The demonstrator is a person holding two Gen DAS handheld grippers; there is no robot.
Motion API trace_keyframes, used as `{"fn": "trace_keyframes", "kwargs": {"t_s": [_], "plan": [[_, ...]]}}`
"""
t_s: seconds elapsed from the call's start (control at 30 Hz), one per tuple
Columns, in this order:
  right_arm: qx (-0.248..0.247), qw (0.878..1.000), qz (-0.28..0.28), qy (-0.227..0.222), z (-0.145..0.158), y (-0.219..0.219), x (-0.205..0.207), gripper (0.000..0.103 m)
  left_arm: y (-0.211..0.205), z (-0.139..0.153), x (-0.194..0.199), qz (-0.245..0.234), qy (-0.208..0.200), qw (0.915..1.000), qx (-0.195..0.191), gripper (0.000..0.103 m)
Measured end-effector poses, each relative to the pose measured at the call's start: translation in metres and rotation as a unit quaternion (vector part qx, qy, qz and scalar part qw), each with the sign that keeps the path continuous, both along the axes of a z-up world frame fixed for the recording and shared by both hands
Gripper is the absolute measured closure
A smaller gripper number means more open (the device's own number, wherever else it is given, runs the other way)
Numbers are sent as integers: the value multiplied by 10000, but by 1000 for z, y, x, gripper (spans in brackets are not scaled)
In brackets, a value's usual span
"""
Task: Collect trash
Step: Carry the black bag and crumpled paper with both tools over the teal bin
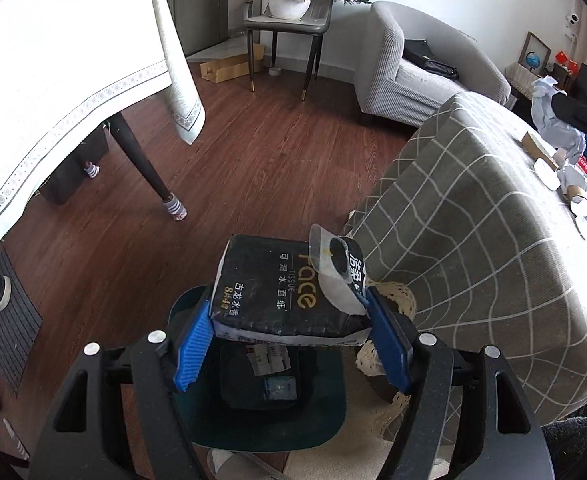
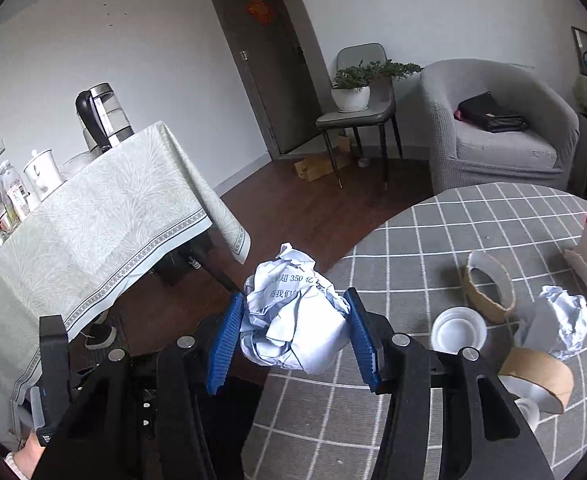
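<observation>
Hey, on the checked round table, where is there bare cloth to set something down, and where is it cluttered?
The checked table is bare along its far edge toward the grey armchair and in the near part below the right gripper. It is crowded at the right: white lid, torn cardboard ring, crumpled paper, tape roll.

Trash bin point(image 1: 325, 400) interior mostly hidden behind tissue pack point(image 1: 277, 292); hand point(image 2: 25, 458) cut off by edge.
</observation>
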State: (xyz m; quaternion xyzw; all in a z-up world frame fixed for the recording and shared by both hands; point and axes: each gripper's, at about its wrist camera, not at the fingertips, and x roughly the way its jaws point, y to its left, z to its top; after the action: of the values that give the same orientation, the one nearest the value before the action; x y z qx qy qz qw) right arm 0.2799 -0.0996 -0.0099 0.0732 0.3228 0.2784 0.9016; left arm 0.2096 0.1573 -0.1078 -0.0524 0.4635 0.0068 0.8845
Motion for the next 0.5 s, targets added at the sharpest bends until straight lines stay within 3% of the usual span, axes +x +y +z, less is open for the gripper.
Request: {"fn": "trace_keyframes", "kwargs": {"t_s": [0.1, 0.5], "plan": [[129, 9994, 269, 147, -5, 20, -1, 51, 8, -12, 0, 51, 206, 9998, 65, 29], [-183, 9949, 912, 398, -27, 94, -6, 51, 32, -71, -8, 91, 1158, 9925, 371, 29]]}}
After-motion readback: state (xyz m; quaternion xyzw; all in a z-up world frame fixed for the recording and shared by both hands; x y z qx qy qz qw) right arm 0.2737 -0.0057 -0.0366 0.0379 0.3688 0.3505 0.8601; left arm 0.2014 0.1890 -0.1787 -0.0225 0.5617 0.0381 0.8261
